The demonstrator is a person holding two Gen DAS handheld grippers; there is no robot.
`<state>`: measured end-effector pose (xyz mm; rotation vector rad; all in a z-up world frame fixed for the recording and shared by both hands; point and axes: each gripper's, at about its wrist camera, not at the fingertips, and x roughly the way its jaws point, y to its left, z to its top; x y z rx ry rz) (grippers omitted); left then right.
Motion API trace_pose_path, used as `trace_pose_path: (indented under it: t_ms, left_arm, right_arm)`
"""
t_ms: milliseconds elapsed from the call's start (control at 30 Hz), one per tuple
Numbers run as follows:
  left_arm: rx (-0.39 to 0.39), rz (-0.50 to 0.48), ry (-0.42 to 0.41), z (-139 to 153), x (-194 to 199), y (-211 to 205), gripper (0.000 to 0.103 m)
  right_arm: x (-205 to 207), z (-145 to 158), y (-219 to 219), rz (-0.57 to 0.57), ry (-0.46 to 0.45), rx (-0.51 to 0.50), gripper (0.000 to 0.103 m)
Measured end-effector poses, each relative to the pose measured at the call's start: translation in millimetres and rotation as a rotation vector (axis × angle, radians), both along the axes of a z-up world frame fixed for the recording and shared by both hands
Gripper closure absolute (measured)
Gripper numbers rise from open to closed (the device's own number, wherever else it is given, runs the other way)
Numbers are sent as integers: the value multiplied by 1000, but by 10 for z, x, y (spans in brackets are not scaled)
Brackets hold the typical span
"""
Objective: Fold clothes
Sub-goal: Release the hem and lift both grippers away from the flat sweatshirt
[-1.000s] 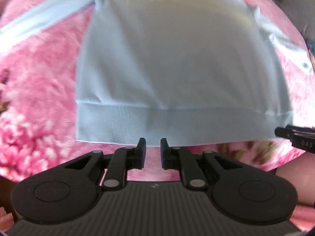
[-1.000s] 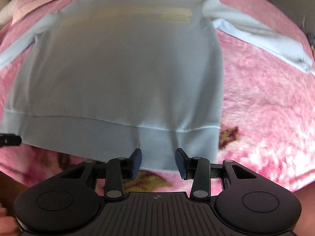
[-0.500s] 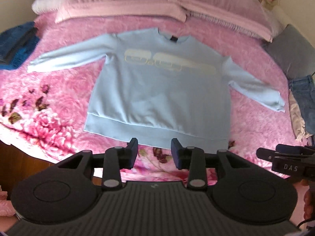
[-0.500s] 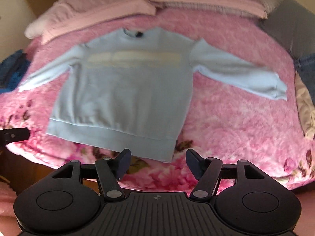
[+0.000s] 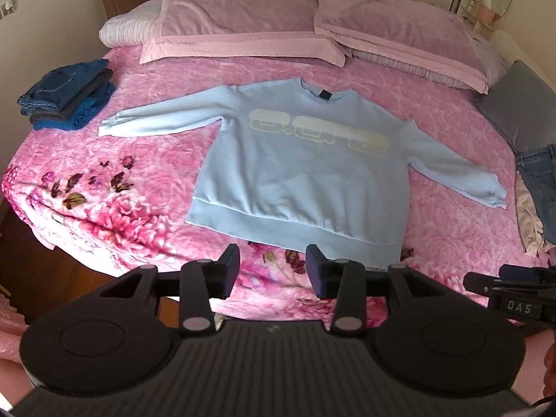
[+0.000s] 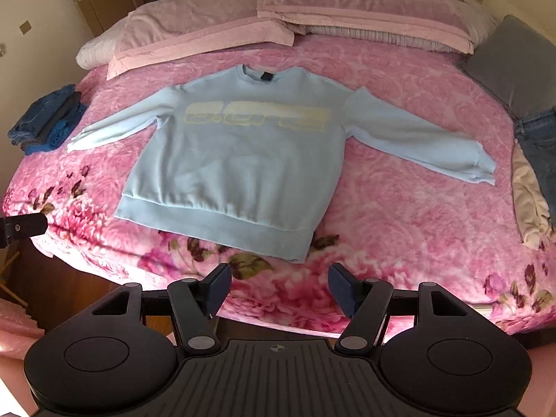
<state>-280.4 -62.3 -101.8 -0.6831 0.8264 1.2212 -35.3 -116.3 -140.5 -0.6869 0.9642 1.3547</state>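
Now both grippers had lifted clear of the sweatshirt (image 5: 299,170), left (image 5: 272,271) opening, right (image 6: 278,290) wide, both empty; it lay flat on the bed (image 6: 399,215), hem toward six o'clock, ready for folding.

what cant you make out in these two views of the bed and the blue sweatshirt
- Print on the sweatshirt: both views, too blurred to read.
- Pile of clothes at the bed's right edge: both views, cut off by the frame.
- Folded stack of dark blue clothes: both views, too small to count pieces.
- Right gripper in the left view: only a tip, frame cuts it.
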Motion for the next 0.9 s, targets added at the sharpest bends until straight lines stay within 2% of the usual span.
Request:
trace_pose_path:
  t_ms: [167, 433, 900]
  left_arm:
    - [12, -10, 10, 15, 48, -174, 64]
    - [31, -21, 13, 53, 108, -376, 62]
    - [51, -40, 33, 87, 80, -433, 61]
  right_arm:
    - [10, 56, -180, 3, -33, -1, 38]
    - [63, 101, -373, 2, -38, 4, 38]
    - [-72, 153, -452, 19, -44, 19, 38]
